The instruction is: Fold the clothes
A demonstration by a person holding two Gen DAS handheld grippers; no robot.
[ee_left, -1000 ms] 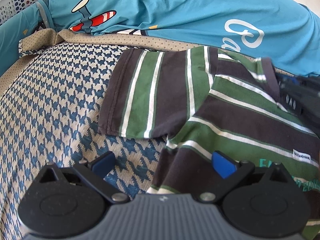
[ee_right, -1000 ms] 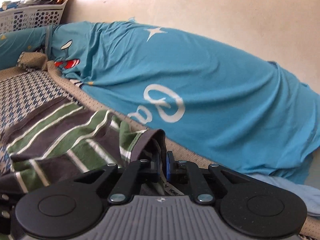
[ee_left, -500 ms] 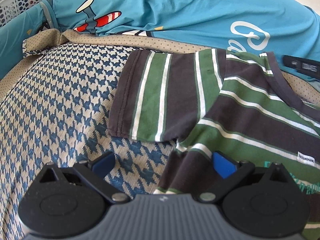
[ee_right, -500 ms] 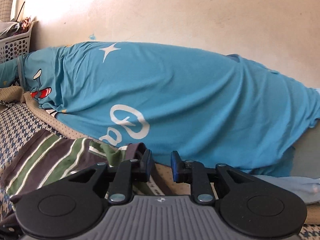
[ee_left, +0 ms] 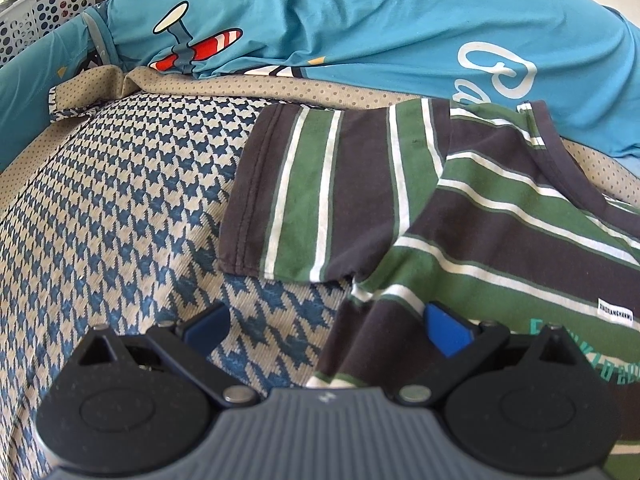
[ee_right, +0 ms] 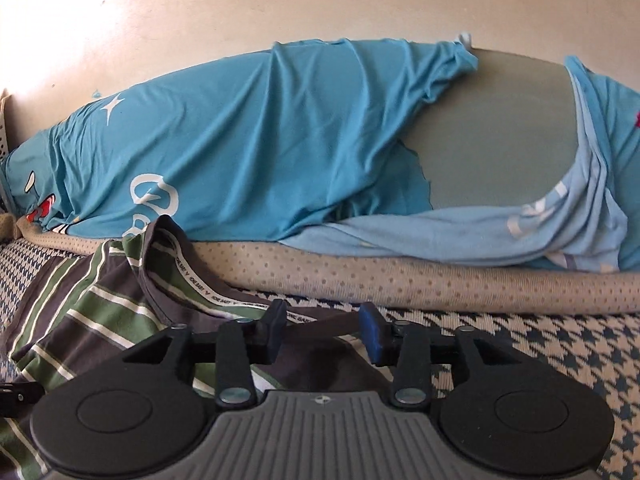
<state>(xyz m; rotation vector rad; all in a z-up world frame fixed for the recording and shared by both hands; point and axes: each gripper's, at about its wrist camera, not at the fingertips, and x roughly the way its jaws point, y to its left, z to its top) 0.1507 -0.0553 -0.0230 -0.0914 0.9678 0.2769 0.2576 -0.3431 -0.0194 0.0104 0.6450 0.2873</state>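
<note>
Left hand-held gripper (ee_left: 326, 326) wide open, low over the striped t-shirt (ee_left: 460, 216) hem (right pad on the cloth). Right hand-held gripper (ee_right: 323, 330) open at the collar, holding nothing. Shirt flat on houndstooth cover (ee_left: 120, 200).

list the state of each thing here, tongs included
striped t-shirt: spread out on the houndstooth cover, sleeve laid flat, not yet folded
left tongs: open, one blue pad over the shirt edge, gripping nothing
right tongs: open, above the collar, holding nothing
turquoise printed sheet: draped and wrinkled over the grey cushion, partly slipped off it
grey cushion: partly uncovered
white laundry basket: upright, holding items
</note>
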